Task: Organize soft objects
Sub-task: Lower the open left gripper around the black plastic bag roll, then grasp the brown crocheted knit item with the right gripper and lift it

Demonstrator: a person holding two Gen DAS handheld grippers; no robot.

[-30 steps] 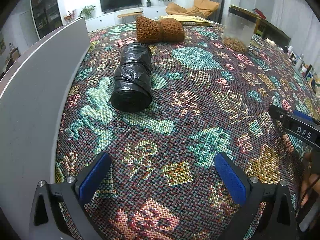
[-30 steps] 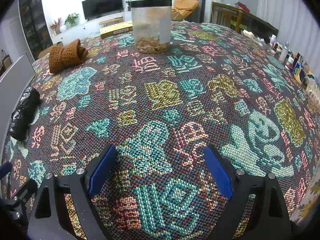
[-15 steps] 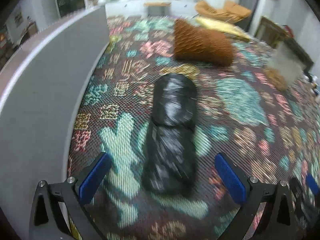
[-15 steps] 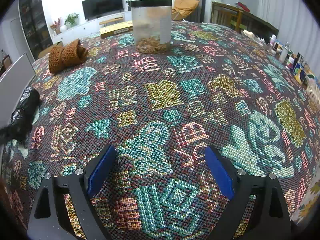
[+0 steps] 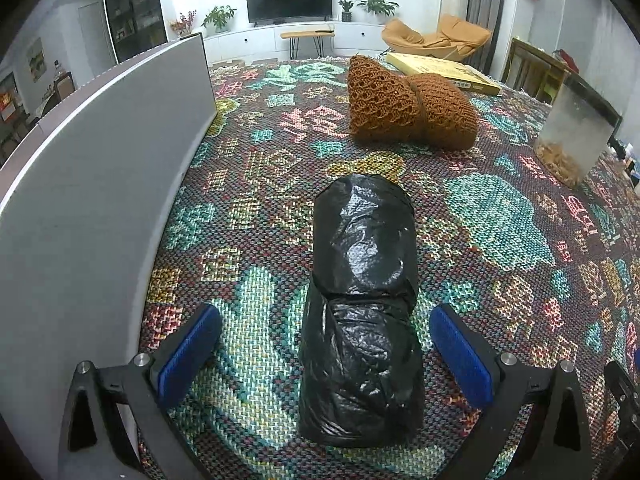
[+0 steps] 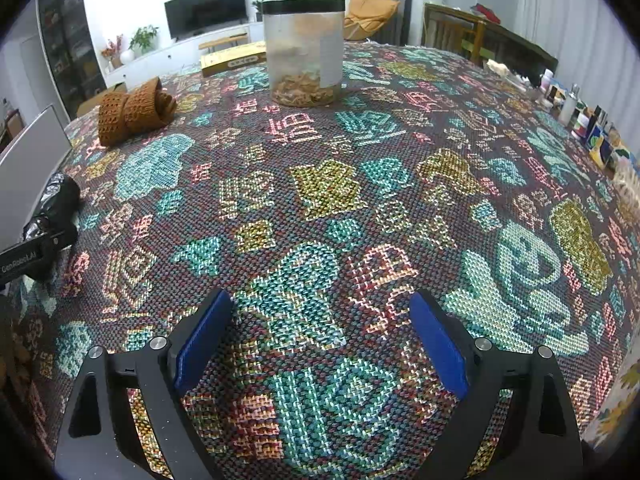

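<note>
We have the left gripper (image 5: 324, 350) spread wide with the black plastic-bag roll (image 5: 362, 312) lying lengthwise between its blue pads (image 5: 188, 350), neither pad touching it; judging by that straddle, we are lined up to close on the roll's near half. The roll lies on the patterned woven tablecloth (image 5: 500, 240), near the upright grey panel (image 5: 92, 184) at the table's left edge, so the left pad has only a narrow lane beside that panel. Farther back sits the brown knitted bundle (image 5: 408, 108), cinched round its middle, well apart from the roll; it looks like the other soft item to sort. Our right gripper (image 6: 320, 342) is likewise spread and holds nothing, hovering over bare cloth, probably kept clear. The clear lidded jar (image 6: 304, 50) and the flat yellow box (image 5: 444, 72) stand beyond.
</note>
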